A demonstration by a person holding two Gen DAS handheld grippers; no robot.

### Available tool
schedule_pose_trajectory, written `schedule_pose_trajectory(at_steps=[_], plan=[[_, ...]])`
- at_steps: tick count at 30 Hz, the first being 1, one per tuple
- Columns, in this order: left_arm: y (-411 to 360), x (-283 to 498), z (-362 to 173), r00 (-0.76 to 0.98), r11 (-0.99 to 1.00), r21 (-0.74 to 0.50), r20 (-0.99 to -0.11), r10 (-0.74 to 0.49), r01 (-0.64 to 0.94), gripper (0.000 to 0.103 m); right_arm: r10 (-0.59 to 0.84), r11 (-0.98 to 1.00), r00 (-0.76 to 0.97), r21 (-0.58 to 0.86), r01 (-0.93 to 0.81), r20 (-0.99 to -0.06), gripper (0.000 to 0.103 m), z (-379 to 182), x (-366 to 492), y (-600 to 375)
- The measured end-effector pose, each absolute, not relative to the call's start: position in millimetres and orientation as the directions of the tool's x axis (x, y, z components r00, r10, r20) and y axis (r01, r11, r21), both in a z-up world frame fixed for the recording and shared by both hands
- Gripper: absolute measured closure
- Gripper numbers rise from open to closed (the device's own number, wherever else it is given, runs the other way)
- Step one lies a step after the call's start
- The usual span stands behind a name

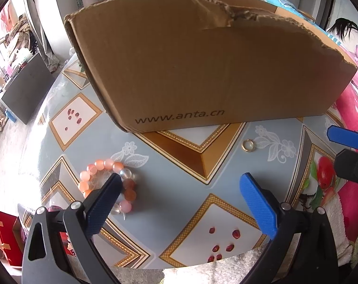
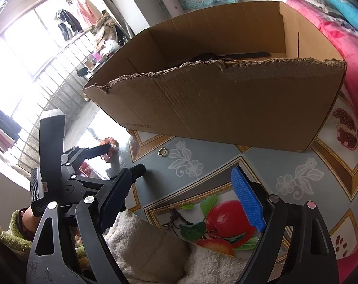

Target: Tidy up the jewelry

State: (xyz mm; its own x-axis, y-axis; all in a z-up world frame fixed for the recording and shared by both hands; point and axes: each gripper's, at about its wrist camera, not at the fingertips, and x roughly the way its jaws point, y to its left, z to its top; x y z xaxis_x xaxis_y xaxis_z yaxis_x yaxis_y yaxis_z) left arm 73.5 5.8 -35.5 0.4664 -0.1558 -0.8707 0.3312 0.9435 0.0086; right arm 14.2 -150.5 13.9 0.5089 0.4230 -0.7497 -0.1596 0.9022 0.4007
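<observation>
A bracelet of orange and pink beads [image 1: 100,168] lies on the patterned tablecloth [image 1: 179,184], and it also shows far left in the right wrist view, the bracelet [image 2: 111,142]. My left gripper [image 1: 180,177] is open just above the table; its left finger [image 1: 103,203] covers part of the bracelet and nothing sits between the pads. A small gold ring [image 1: 248,145] rests near the cardboard box [image 1: 202,71], ahead and to the right. My right gripper [image 2: 182,171] is open and holds nothing, with the ring [image 2: 162,152] ahead of it. A dark strap-like item [image 2: 214,56] lies inside the box [image 2: 226,108].
The box's torn front wall stands close behind both pieces. A pink blanket [image 2: 354,54] borders the table on the right. White fleece cloth [image 2: 155,248] lies at the near edge. The left gripper [image 2: 122,158] is in the right wrist view, low left. A red bag [image 1: 6,239] sits off the table's left side.
</observation>
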Motion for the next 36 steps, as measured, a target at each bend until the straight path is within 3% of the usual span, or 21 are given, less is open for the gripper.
schedule_pose_trajectory(at_steps=[26,36], plan=[[13.9,71.5,-32.9,0.467,0.933,-0.002,-0.865,-0.181,0.360,0.006,0.439,0.893,0.515,0.422,-0.157,-0.736,0.022,14.2,13.6,-158.5],[41.4,40.1,2.2,0.584,0.900,-0.015,-0.756,-0.295,0.435,0.030,0.437,0.896,0.518,0.410,-0.172,-0.736,0.022,13.6,15.0,-153.4]])
